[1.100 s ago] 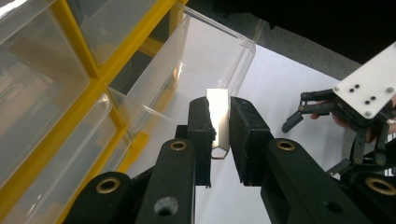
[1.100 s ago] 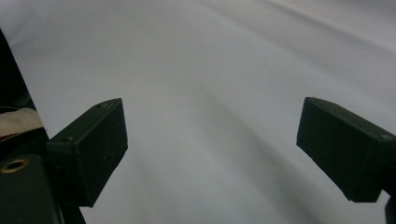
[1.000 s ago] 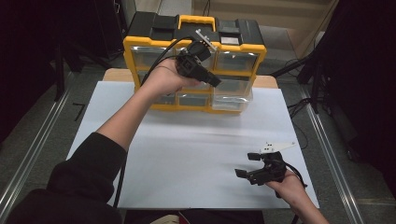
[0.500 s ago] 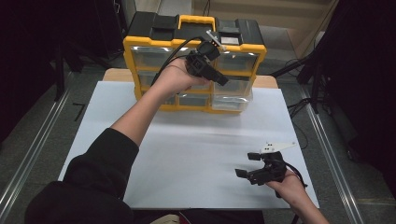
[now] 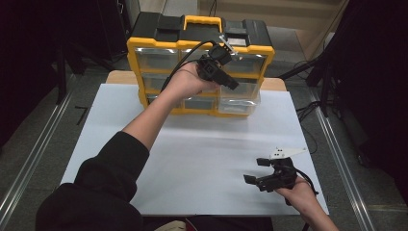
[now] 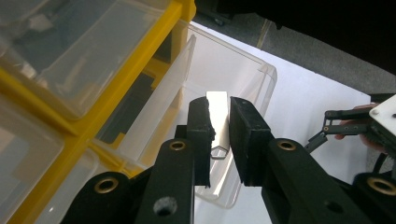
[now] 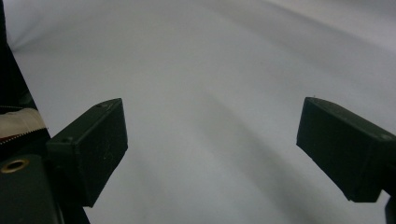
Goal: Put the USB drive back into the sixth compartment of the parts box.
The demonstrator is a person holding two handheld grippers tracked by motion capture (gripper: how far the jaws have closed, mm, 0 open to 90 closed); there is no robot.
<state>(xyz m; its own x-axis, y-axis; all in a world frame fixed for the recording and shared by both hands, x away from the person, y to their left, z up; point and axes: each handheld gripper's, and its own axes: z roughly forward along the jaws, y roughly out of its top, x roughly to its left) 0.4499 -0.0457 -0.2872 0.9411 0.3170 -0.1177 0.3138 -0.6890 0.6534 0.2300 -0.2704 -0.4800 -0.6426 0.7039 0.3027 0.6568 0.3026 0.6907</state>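
We see a white table [image 5: 202, 159] on grey floor, dark surroundings. The left gripper [image 6: 219, 126], moved slightly rightward, clamps perhaps a metal strip [image 6: 218, 121] over the organizer's [image 5: 144, 48] open drawer [image 6: 243, 70]; the right gripper [image 7: 210, 149] rests wide, empty.

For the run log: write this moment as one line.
left gripper: shut on metal piece, over open drawer | right gripper: open, over table | organizer: upright

The yellow organizer [image 5: 199, 57] stood at the far edge of the white surface [image 5: 202, 159], and its pulled-out clear drawer [image 5: 238, 102] stuck out over it. Between the drawer and the right gripper [image 5: 260, 171] the surface lay bare.
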